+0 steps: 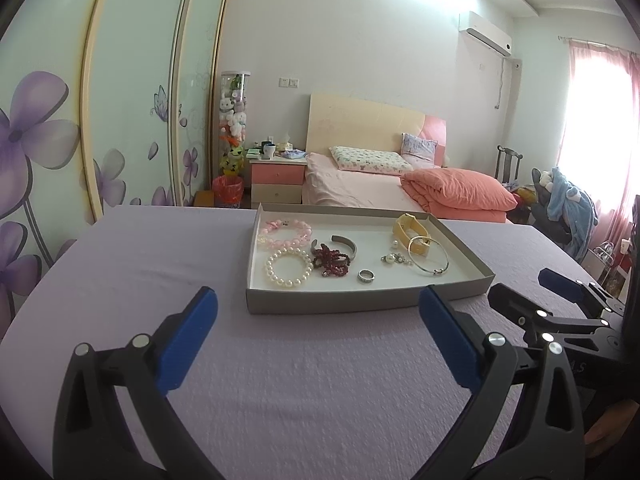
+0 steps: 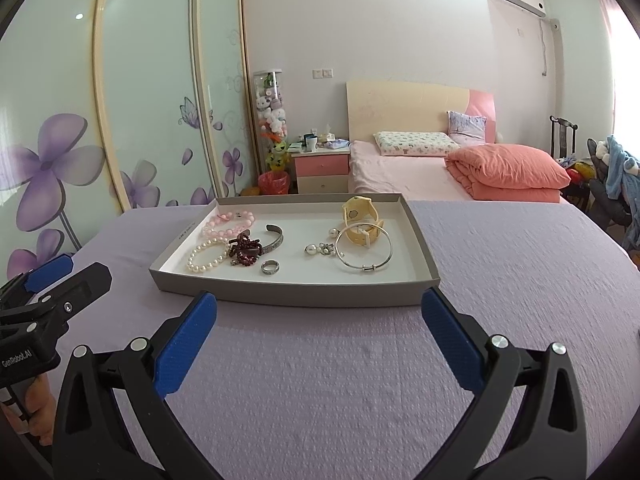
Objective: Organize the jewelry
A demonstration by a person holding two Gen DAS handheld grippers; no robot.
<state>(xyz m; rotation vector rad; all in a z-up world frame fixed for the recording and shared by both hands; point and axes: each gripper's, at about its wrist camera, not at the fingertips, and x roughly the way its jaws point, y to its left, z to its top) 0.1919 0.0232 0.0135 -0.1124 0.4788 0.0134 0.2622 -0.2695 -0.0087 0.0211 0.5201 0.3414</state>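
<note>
A shallow grey tray (image 1: 360, 300) (image 2: 288, 294) sits on the purple tablecloth and holds the jewelry: a pink bead bracelet (image 1: 285, 231) (image 2: 229, 224), a white pearl bracelet (image 1: 288, 268) (image 2: 206, 256), a dark red bead bracelet (image 1: 331, 261) (image 2: 245, 251), a grey cuff (image 1: 346, 243) (image 2: 275, 237), a silver ring (image 1: 366, 276) (image 2: 270, 267), earrings (image 1: 394, 258) (image 2: 320, 249), a silver bangle (image 1: 429, 260) (image 2: 363, 250) and a yellow watch (image 1: 412, 234) (image 2: 362, 216). My left gripper (image 1: 318, 312) and right gripper (image 2: 319, 312) are open and empty, just short of the tray's near wall.
The purple tablecloth (image 1: 280, 380) (image 2: 500, 272) covers the table around the tray. The right gripper also shows at the right edge of the left wrist view (image 1: 532, 288). Behind the table are a pink bed (image 2: 440, 168), a nightstand (image 2: 322, 170) and wardrobe doors (image 2: 152, 100).
</note>
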